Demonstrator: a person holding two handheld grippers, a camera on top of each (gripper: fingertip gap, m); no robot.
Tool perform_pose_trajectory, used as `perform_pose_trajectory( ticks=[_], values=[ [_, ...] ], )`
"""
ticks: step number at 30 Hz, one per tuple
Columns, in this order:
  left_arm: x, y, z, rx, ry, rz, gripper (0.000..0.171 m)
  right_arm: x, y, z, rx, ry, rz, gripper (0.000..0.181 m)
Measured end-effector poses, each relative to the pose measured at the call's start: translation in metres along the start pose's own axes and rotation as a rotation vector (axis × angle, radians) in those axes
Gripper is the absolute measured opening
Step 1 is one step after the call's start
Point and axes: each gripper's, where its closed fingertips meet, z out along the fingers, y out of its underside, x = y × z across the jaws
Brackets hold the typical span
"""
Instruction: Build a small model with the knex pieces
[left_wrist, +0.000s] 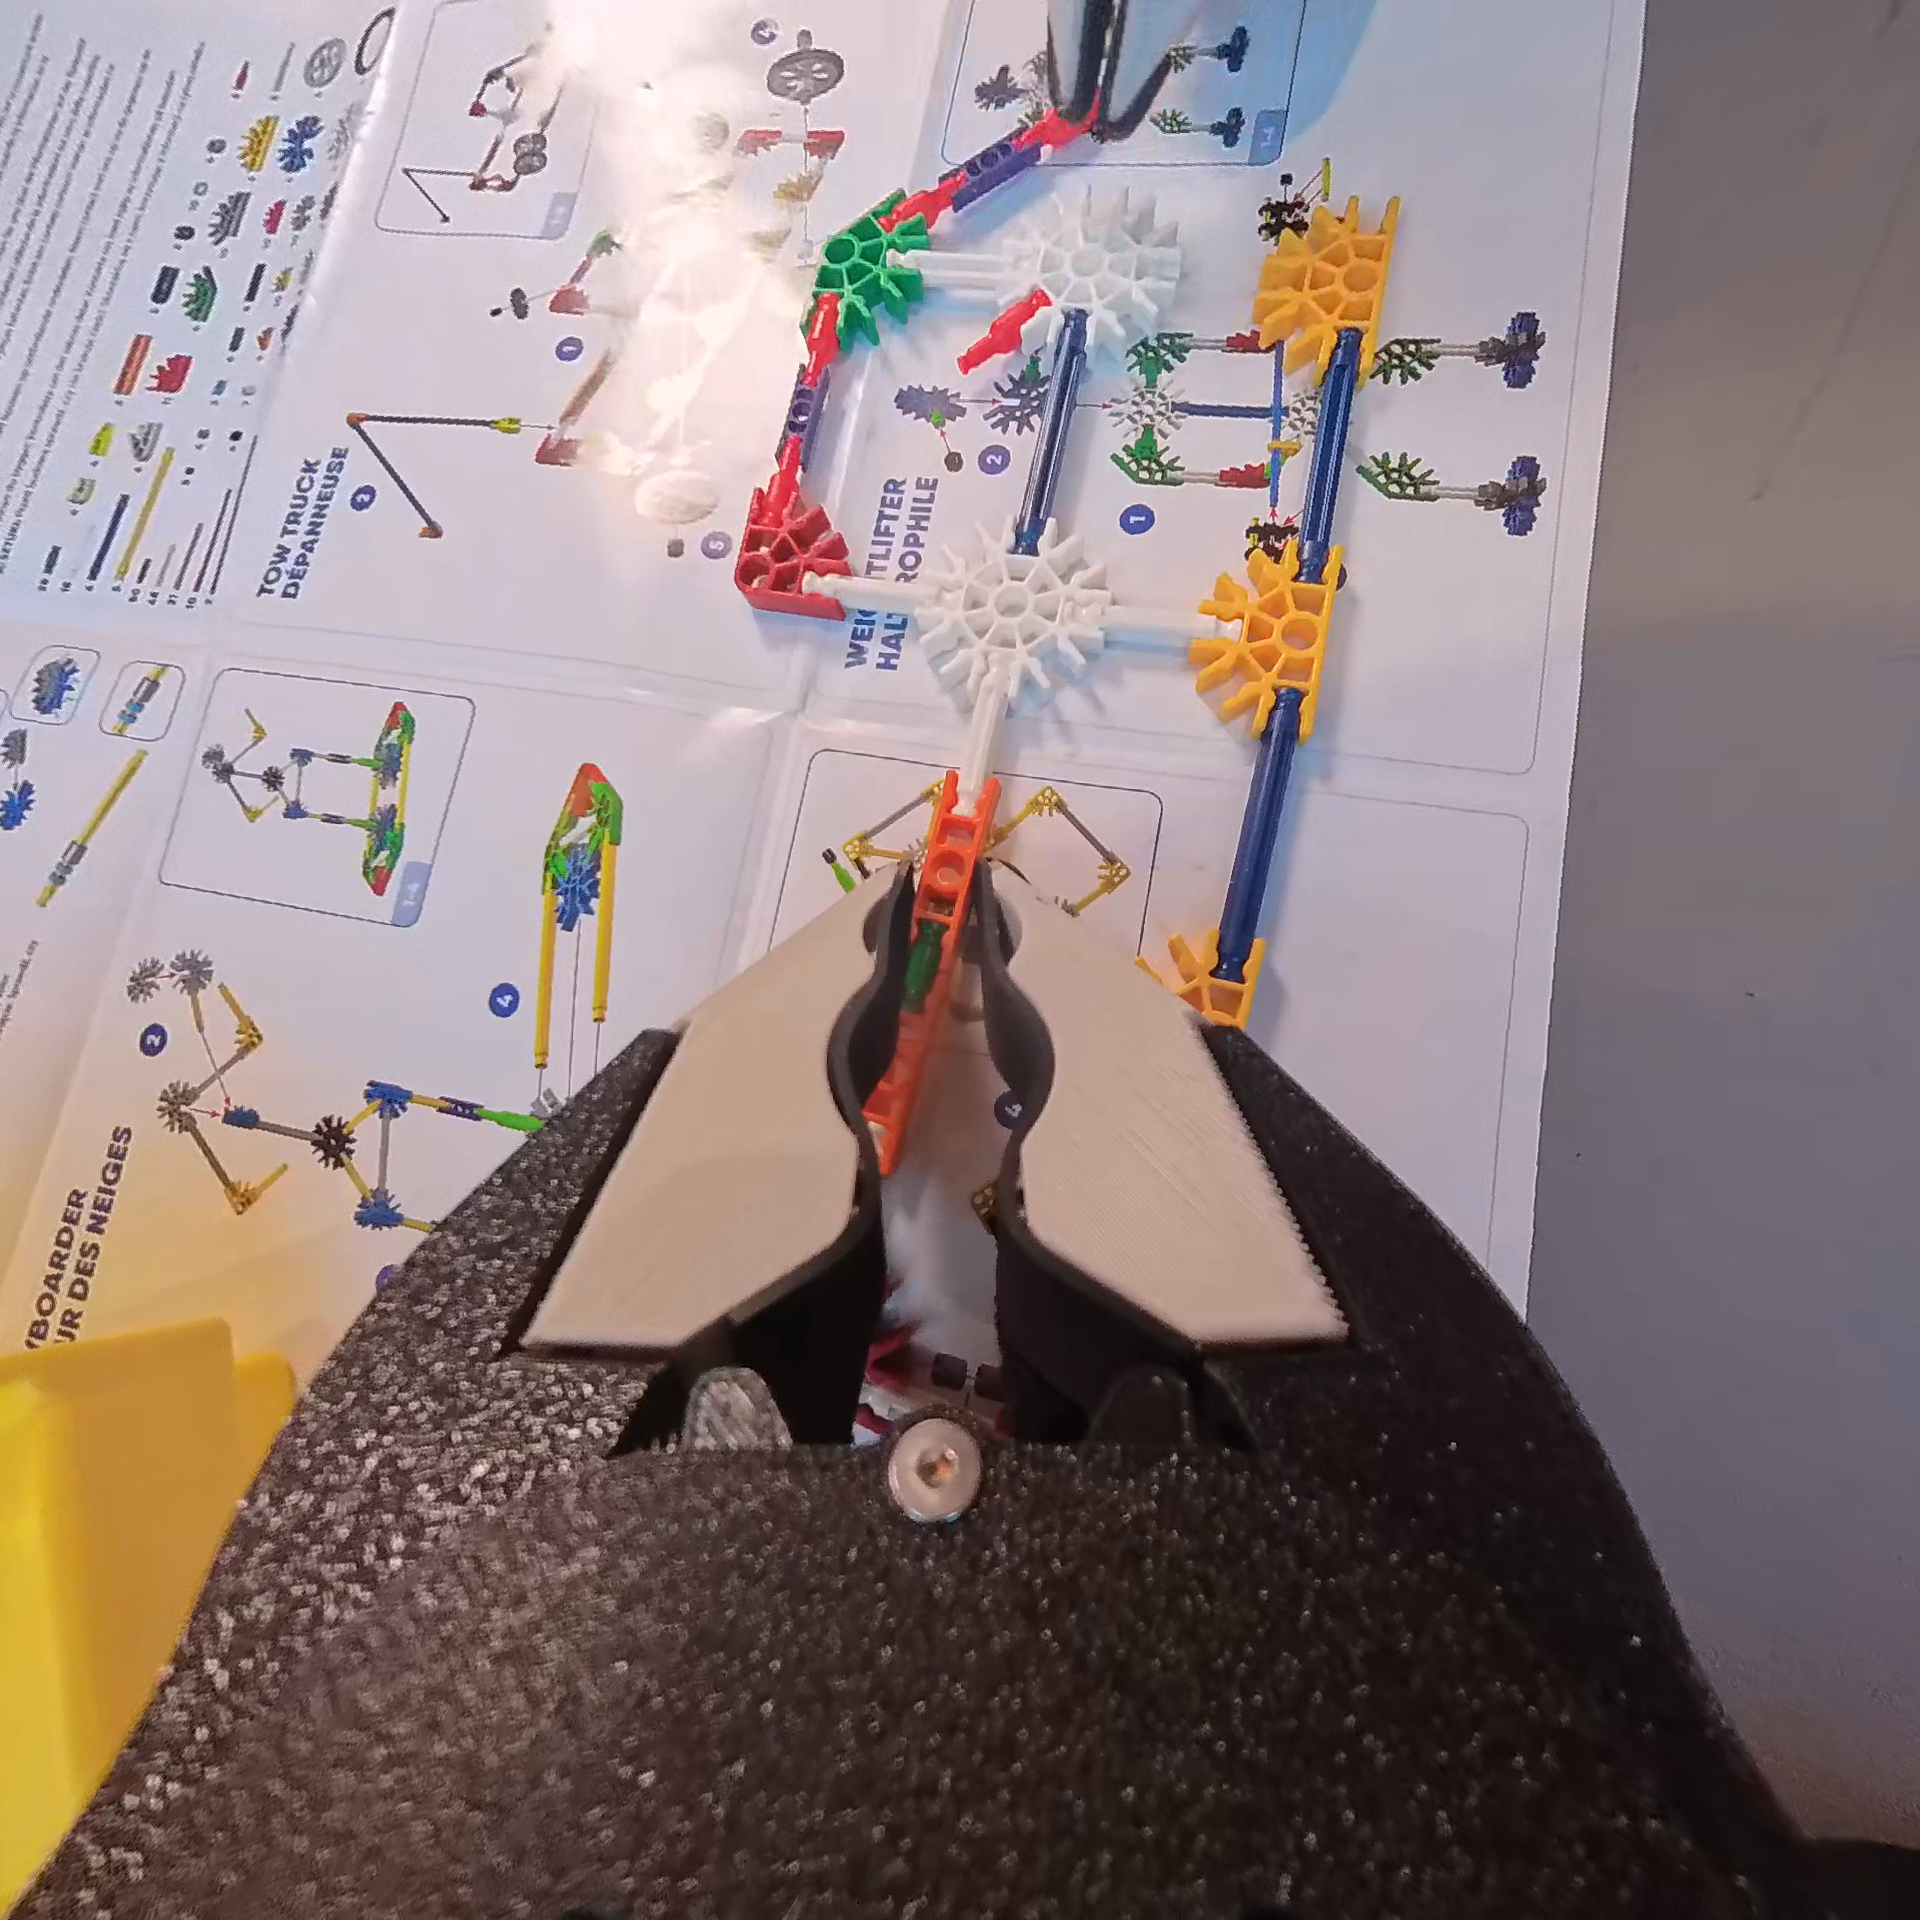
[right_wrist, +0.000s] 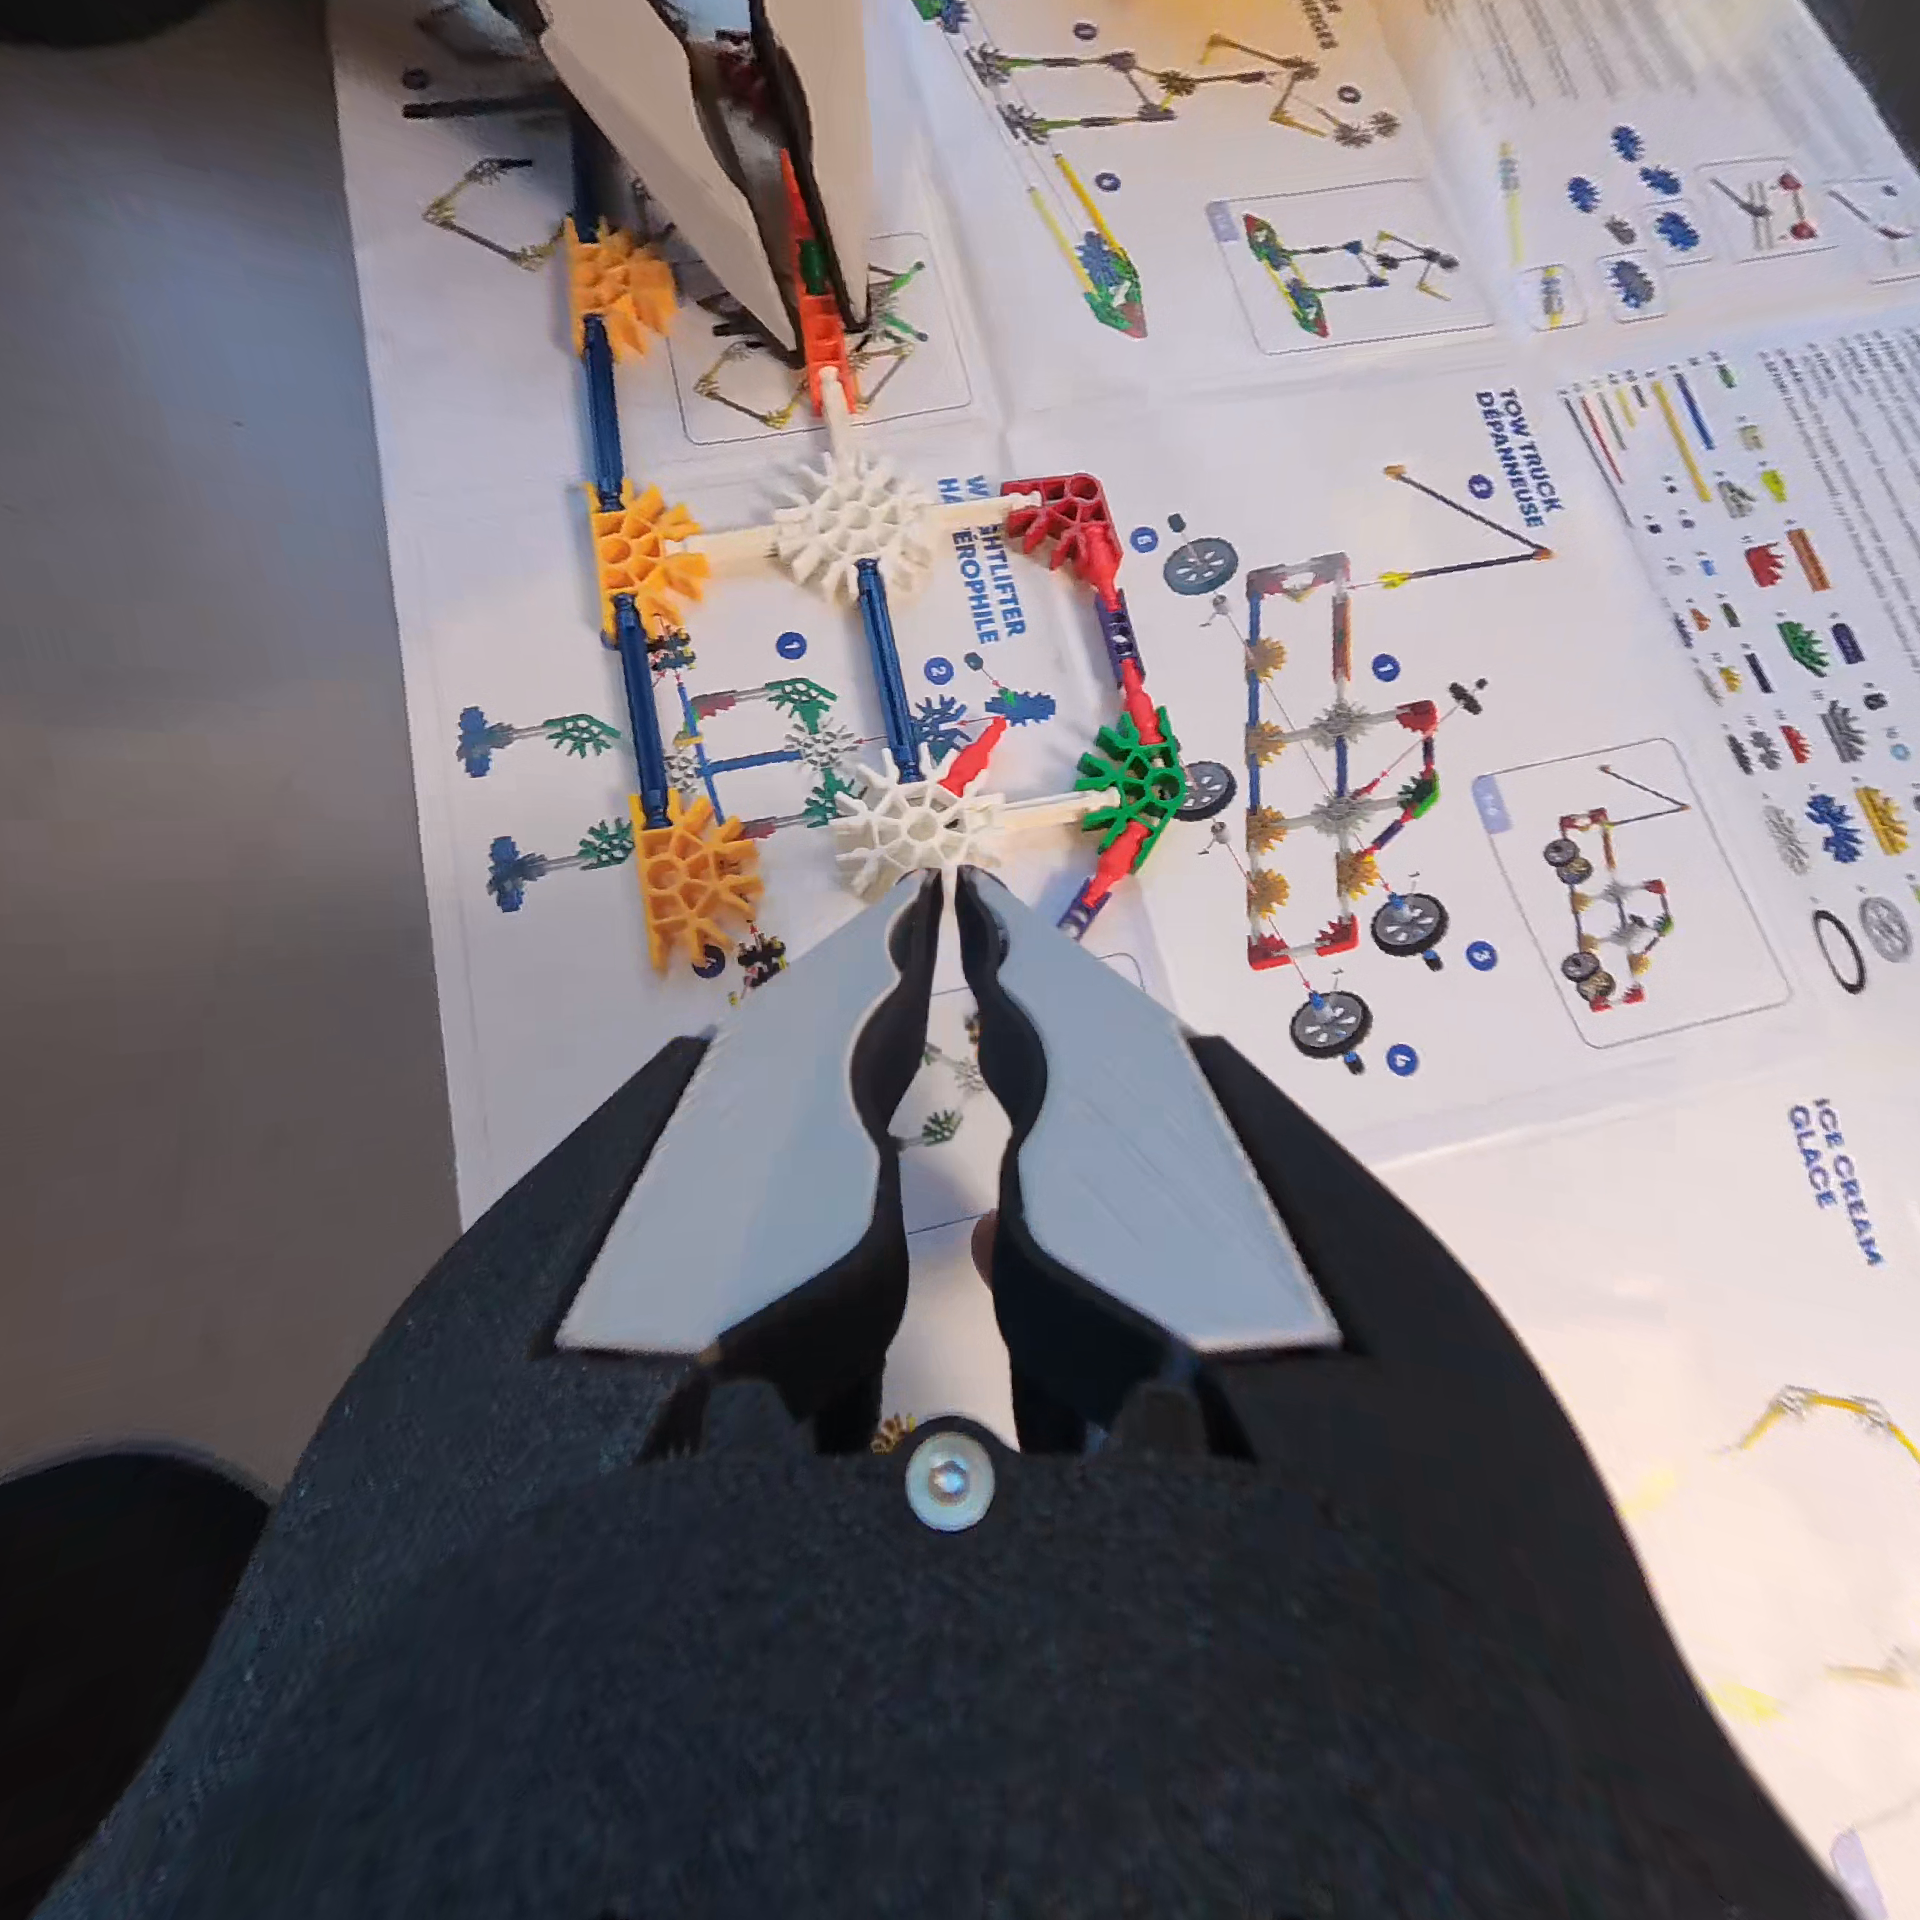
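My left tongs (left_wrist: 940, 883) are clenched on an orange connector (left_wrist: 951, 847), a ribbed plastic strip whose lower length is hidden between the black pads, with something green tucked beside it that I can't make out. A short white rod (left_wrist: 985, 732) joins the connector to a white snowflake-shaped hub (left_wrist: 1013, 613), part of a flat toy frame of blue rods and yellow, red and green connectors lying on a glossy printed instruction sheet (left_wrist: 520, 644) over the grey worktop (left_wrist: 1745, 623). Glare washes out part of the sheet in the left view. My right tongs (right_wrist: 948, 883) are pinched together at the rim of the other white hub (right_wrist: 920, 821); whether they grip a spoke or a stub I cannot tell, since the tips cover it. A yellow object (left_wrist: 114, 1475) is cut off at the left view's edge.
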Motion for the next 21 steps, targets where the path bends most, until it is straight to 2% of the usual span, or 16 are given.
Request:
perform_pose_trajectory(
  ticks=[10, 21],
  values=[
    [0.0000, 0.0000, 0.0003, 0.010, 0.011, -0.016, 0.009, -0.0070, 0.0037, 0.0099, -0.044, -0.018, -0.011, 0.000],
    [0.0001, 0.0001, 0.0003, 0.014, 0.014, -0.021, 0.009, -0.0035, 0.0081, 0.0056, -0.047, -0.021, 0.017, 0.000]
  ],
)
